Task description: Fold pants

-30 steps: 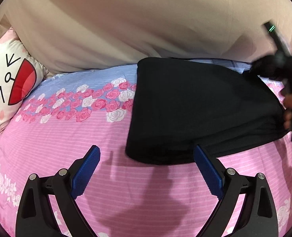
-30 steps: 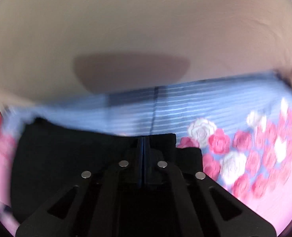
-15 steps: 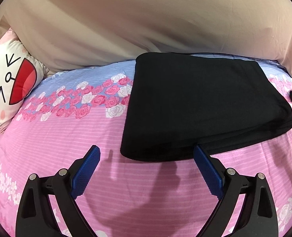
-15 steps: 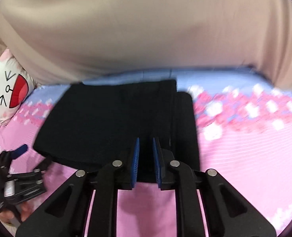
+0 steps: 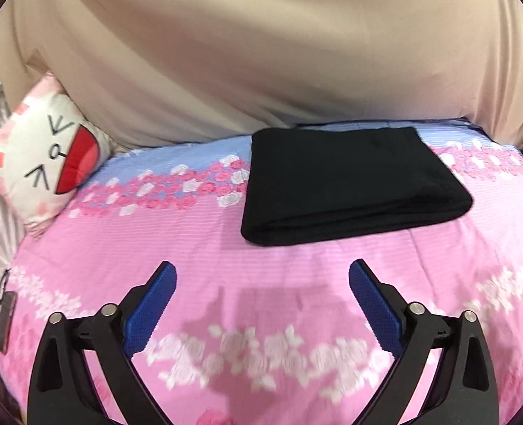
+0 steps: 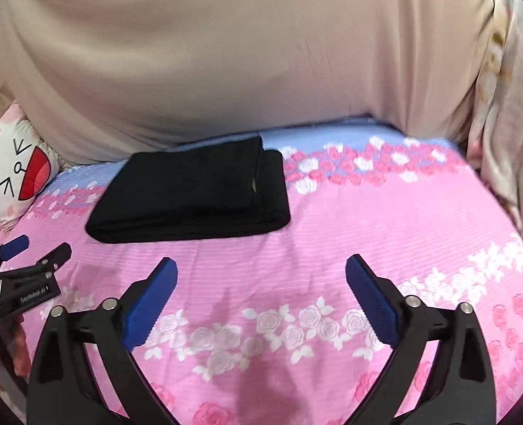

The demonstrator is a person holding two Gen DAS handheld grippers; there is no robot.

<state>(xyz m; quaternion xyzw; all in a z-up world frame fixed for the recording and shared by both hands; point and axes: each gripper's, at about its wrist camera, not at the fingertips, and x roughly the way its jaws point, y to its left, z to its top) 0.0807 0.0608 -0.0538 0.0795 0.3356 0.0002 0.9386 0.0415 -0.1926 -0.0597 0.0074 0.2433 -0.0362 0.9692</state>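
Pink rose-print bed carries the black pants, folded into a flat rectangle near its far edge, against the beige fabric behind. Toward the bed's far left corner leans a cat-face pillow. Nearer, the left hand-held gripper hovers with jaws wide apart, empty. The right hand-held gripper has just been opening; nothing lies between its jaws.

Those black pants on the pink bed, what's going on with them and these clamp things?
A person is folding clothes with a two-finger gripper in each hand. The black fabric pants lie folded into a neat rectangle on the pink rose-print bedsheet, near a white cat-face cushion. Neither gripper touches them: the left gripper stands open and empty, and the right gripper has just been opening, with nothing between its blue pads.
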